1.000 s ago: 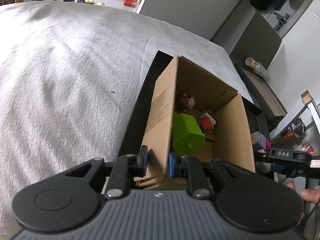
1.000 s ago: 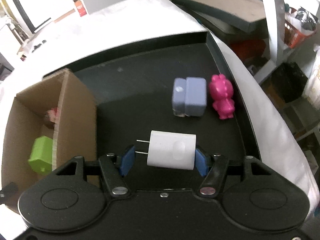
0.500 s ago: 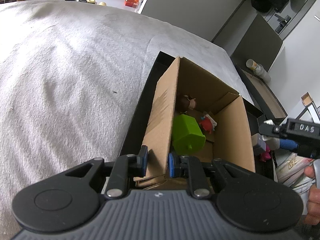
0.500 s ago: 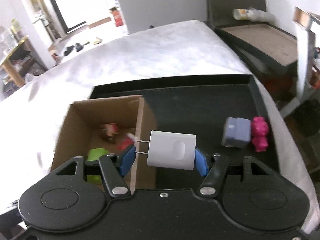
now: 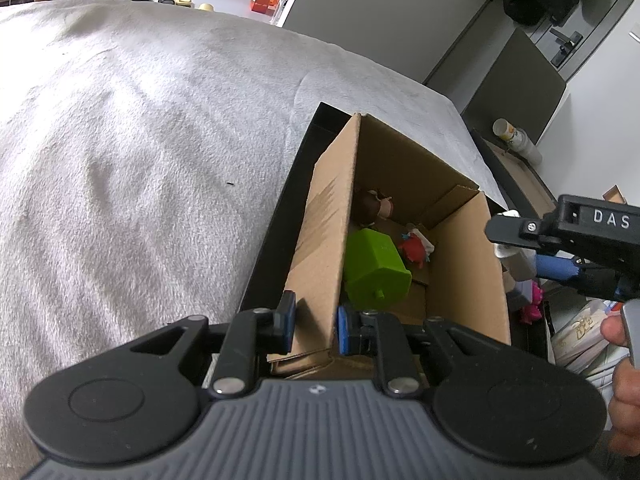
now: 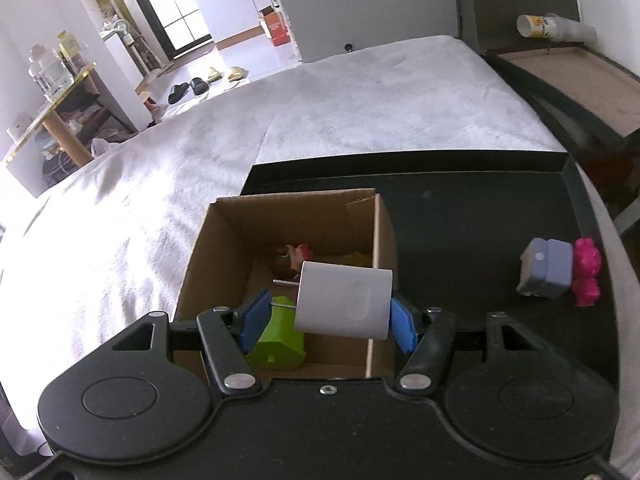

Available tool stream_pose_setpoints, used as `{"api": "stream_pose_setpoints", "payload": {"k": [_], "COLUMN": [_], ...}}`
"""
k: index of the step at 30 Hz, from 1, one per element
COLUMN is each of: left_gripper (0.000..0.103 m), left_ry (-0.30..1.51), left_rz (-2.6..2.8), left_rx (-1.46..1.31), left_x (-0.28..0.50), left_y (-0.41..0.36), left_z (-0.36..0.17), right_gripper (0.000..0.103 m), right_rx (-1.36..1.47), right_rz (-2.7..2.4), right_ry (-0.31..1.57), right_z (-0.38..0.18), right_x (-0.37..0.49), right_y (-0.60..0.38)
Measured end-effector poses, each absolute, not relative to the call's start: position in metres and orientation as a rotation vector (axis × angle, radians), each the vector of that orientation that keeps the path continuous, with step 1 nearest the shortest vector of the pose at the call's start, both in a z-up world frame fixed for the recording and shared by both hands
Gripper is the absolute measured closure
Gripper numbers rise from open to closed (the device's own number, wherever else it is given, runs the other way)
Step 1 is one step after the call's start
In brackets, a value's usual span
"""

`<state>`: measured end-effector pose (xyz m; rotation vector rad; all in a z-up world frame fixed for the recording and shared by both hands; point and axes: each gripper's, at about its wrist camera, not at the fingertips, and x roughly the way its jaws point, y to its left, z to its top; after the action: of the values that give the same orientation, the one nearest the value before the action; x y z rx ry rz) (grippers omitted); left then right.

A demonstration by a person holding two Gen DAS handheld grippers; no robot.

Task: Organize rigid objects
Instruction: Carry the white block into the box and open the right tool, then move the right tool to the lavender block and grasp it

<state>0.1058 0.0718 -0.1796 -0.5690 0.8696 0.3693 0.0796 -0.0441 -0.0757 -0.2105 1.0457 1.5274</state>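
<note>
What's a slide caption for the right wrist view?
Right gripper holds white plug-in charger above open cardboard box on black tray; grey-blue block and pink figurine wait.

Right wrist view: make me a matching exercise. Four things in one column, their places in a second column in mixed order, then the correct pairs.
Things
1. white charger
2. green block
3. pink figurine
4. cardboard box

Places
A. on the black tray floor, touching the grey-blue block
B. standing on the tray, one wall clamped by the left gripper
C. lying inside the box
D. held between the fingers of the right gripper, above the box's wall

Pairs: 1-D, 2-C, 3-A, 4-B
</note>
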Motion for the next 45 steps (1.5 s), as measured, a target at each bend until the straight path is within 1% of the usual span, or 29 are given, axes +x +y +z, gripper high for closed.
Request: {"api": "stream_pose_setpoints", "payload": {"k": [2,3,5,12,26,34,41,45], "left_gripper": [0.084,0.084,0.083,0.083,0.083,0.083,0.083,0.083], "left_ry": [0.87,0.87,0.87,0.865,0.867,0.869,0.871,0.871], "left_rz": [0.37,0.37,0.364,0.366,0.376,0.383,0.387,0.39], "left_rx": [-0.571,-0.572,-0.573,-0.576,-0.578,-0.575,-0.573,-0.574], "left_x": [0.106,0.106,0.106,0.104,0.104,0.105,0.106,0.106], "left_y": [0.072,0.072,0.072,0.072,0.073,0.072,0.072,0.072], "left_z": [-0.18,-0.18,-0.18,-0.177,-0.179,-0.179,-0.179,-0.18], "right_gripper": [0.04,0.037,0.035,0.035,0.03,0.03,0.036,0.037], "right_rx": [-0.196,-0.186,-0.18,-0.177,-0.233,-0.251,-0.279,-0.297], "right_rz": [1.546,1.554,1.554,1.506,1.355,1.27,1.205,1.21], "right_ry": [1.062,1.063,1.047,1.03,1.031,1.021,1.048,1.049], "right_z": [-0.077,-0.075,-0.072,-0.072,-0.108,-0.127,-0.151,-0.156], "right_x": [0.078,0.078,0.077,0.093,0.15,0.185,0.211,0.214], "right_y": [-0.042,-0.042,-0.043,-0.05,-0.071,-0.07,-0.056,-0.045]}}
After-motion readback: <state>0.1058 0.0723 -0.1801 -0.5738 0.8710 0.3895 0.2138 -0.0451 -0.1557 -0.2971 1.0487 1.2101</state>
